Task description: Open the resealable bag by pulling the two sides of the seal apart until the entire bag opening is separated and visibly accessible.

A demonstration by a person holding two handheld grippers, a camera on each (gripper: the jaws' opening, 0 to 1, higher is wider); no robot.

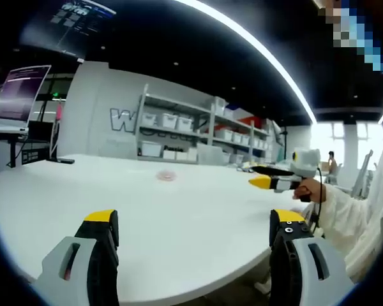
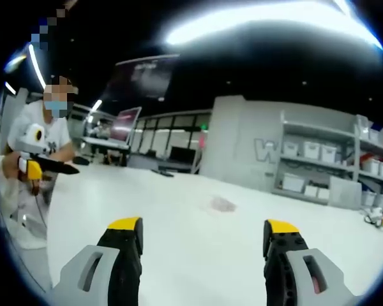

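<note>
Left gripper (image 1: 195, 233): jaws spread wide, holding nothing. Right gripper (image 2: 204, 242): jaws likewise parted and empty. The resealable bag (image 1: 167, 176) lies flat on the white table (image 1: 179, 217), well ahead of both sets of fingers, untouched.

Both grippers had chunky grey jaws with black inner faces and yellow tips: left gripper (image 1: 195, 229), right gripper (image 2: 204, 236).
</note>
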